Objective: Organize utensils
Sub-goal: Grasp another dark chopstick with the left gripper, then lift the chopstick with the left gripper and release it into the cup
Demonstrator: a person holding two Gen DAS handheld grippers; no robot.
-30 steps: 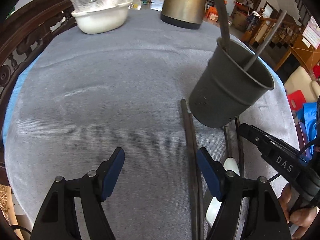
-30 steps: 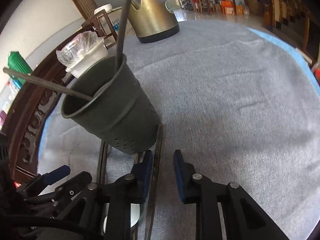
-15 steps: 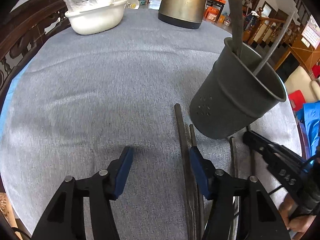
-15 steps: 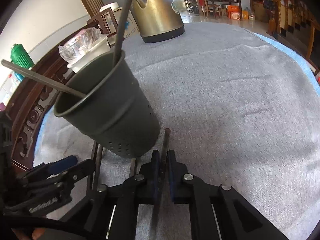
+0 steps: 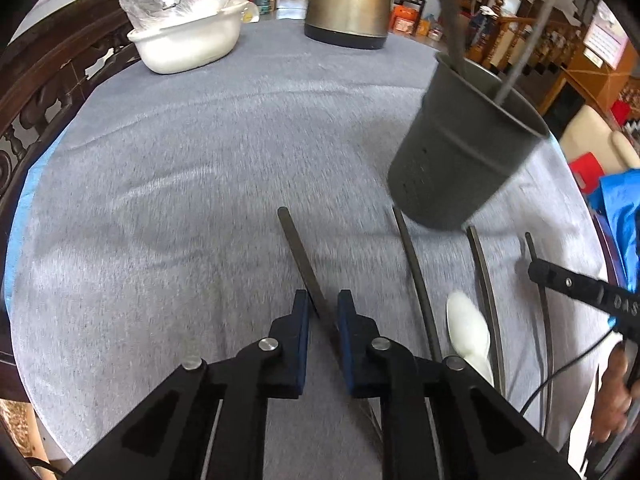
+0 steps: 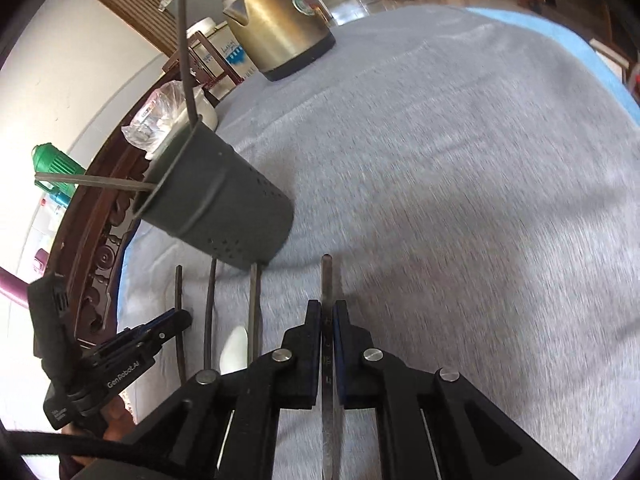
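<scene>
A dark metal utensil holder (image 5: 460, 160) (image 6: 224, 208) stands on the grey cloth with two dark sticks in it. Several dark chopsticks and a white spoon (image 5: 468, 328) (image 6: 234, 344) lie in front of it. My left gripper (image 5: 323, 306) (image 6: 182, 316) is closing around the leftmost chopstick (image 5: 298, 248), which lies slantwise between the blue pads with a slim gap still showing. My right gripper (image 6: 327, 308) (image 5: 534, 268) is shut on the rightmost chopstick (image 6: 326, 276), whose end sticks out past the fingertips.
A brass-coloured kettle (image 5: 348, 0) (image 6: 276, 24) and a white bowl (image 5: 188, 44) under a plastic bag stand at the table's far side. A carved wooden chair back (image 5: 24, 120) runs along the left edge. A person's hand (image 5: 616, 396) holds the right gripper.
Both pairs of jaws have drawn together: the right ones onto a chopstick, the left ones around another. Those two chopsticks now lie apart from the ones by the holder.
</scene>
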